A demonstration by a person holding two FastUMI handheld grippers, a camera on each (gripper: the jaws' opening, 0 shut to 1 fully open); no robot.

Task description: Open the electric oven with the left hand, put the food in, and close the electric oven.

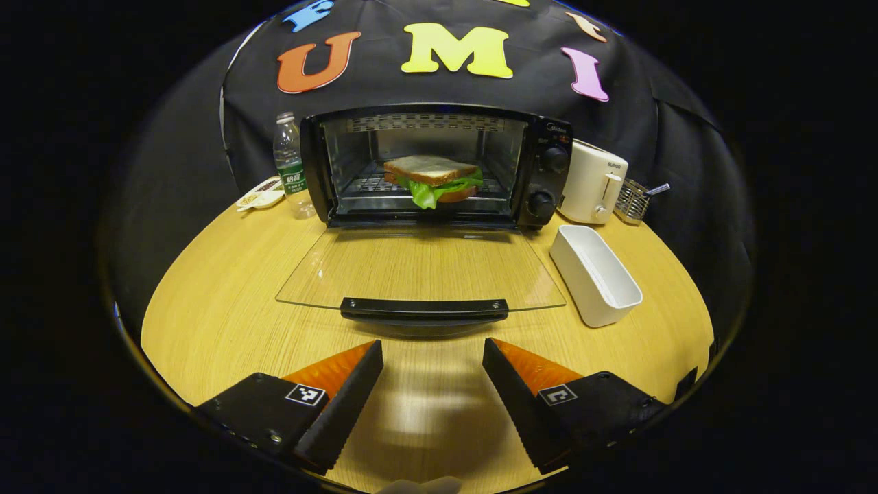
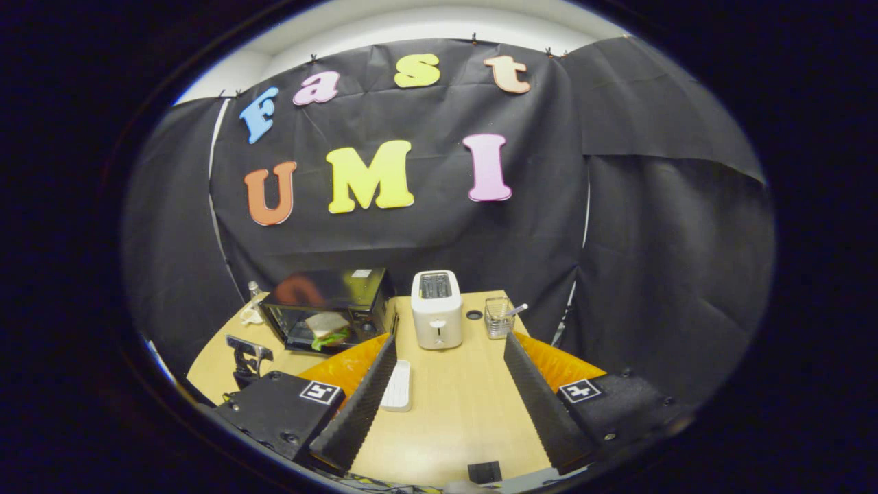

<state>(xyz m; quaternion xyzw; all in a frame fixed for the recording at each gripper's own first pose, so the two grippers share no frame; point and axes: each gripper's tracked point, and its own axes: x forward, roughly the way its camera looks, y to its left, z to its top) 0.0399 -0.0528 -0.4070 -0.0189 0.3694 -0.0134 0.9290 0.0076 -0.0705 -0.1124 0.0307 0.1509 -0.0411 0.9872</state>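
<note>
The left gripper [image 1: 432,357] hangs low over the table [image 1: 226,302] with its jaws spread wide and nothing between them. Just ahead of its fingertips, and not touching them, lies the handle [image 1: 424,309] of the oven door [image 1: 418,267], which is folded flat down toward the gripper, the wood grain showing through its glass. Past the door stands the electric oven [image 1: 439,165], straight ahead of the gripper, its mouth open. The sandwich [image 1: 433,180] rests on the rack inside the oven, near the middle, with lettuce hanging over the rack's front edge. The oven's two knobs [image 1: 549,182] sit on its right side.

To the left of the oven stand a water bottle [image 1: 289,165] and a small dish [image 1: 260,193] beside it. To the right of the oven is a white toaster [image 1: 593,191], then a wire basket [image 1: 632,200] with a utensil in it. A white rectangular tray [image 1: 595,274] lies empty on the table to the right of the oven door.

The right gripper [image 2: 449,374] is held higher and well back from the oven [image 2: 322,309], its jaws also released and holding nothing. The oven lies off to the left of its fingers with the sandwich [image 2: 327,328] visible inside; the toaster [image 2: 437,309] stands straight ahead between them, and the white tray [image 2: 399,385] lies just beside its left finger.
</note>
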